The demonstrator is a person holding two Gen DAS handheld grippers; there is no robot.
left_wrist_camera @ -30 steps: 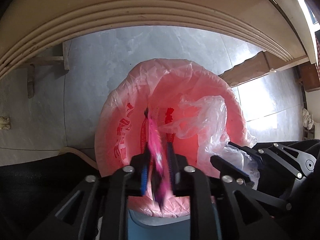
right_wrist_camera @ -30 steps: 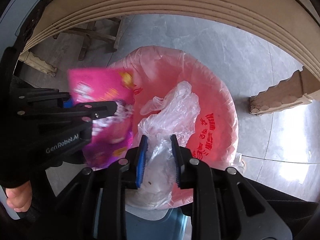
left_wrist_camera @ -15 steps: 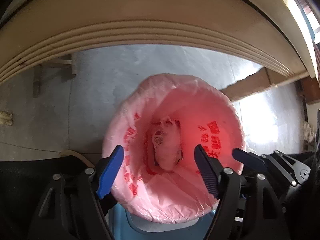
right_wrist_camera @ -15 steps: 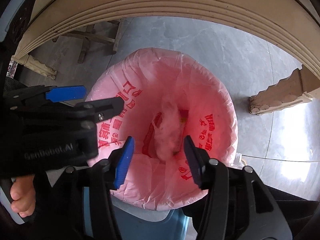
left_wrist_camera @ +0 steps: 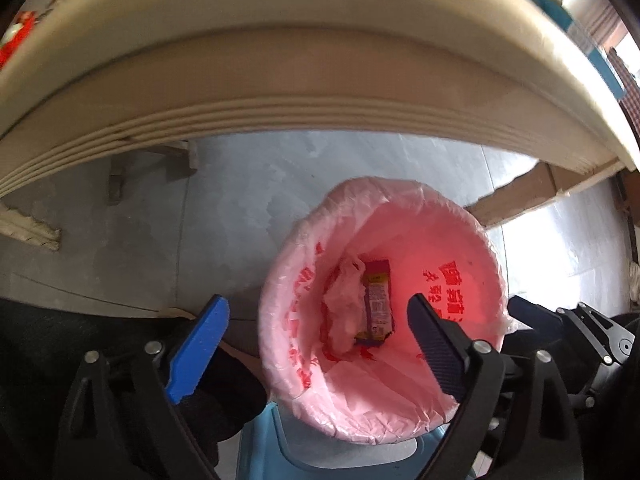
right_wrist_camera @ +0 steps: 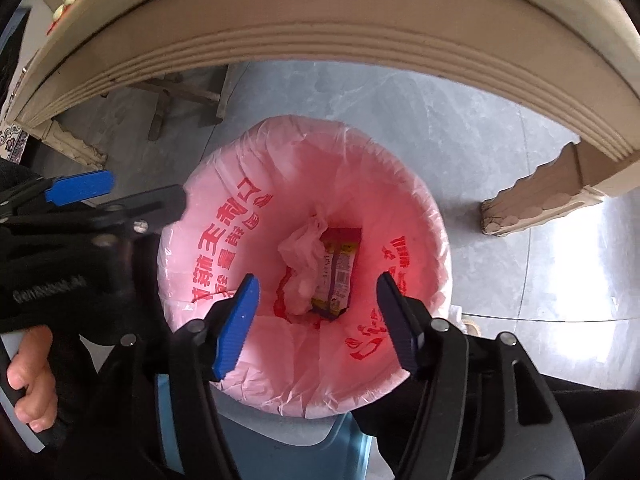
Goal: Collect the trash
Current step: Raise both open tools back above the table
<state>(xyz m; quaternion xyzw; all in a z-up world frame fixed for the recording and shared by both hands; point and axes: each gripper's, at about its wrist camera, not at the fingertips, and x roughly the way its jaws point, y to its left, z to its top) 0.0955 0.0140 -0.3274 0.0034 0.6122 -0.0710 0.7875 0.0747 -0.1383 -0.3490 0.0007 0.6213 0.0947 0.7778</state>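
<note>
A bin lined with a pink bag (left_wrist_camera: 484, 264) (right_wrist_camera: 436, 232) stands on the floor under both grippers. At its bottom lie a pink-and-purple snack wrapper (left_wrist_camera: 378, 304) (right_wrist_camera: 338, 272) and a crumpled clear plastic bag (left_wrist_camera: 342, 312) (right_wrist_camera: 300, 264), side by side. My left gripper (left_wrist_camera: 317, 302) (right_wrist_camera: 146, 192) hangs above the bin's left side, its jaws opening wide with nothing between them. Over the bin's near rim my right gripper (right_wrist_camera: 317, 280) is also opening, and its jaws hold nothing either.
A cream table edge (right_wrist_camera: 320, 32) arches overhead, with a carved leg (right_wrist_camera: 540, 200) to the right and a wooden frame (right_wrist_camera: 180, 96) behind on the grey tile floor. The bin's light-blue body (right_wrist_camera: 280, 440) shows below. A hand (right_wrist_camera: 32, 380) grips the left handle.
The left gripper let go of the pink wrapper and the right let go of the clear bag; both dropped to the bin's bottom. Both jaws spread wide, and the left gripper rose.
</note>
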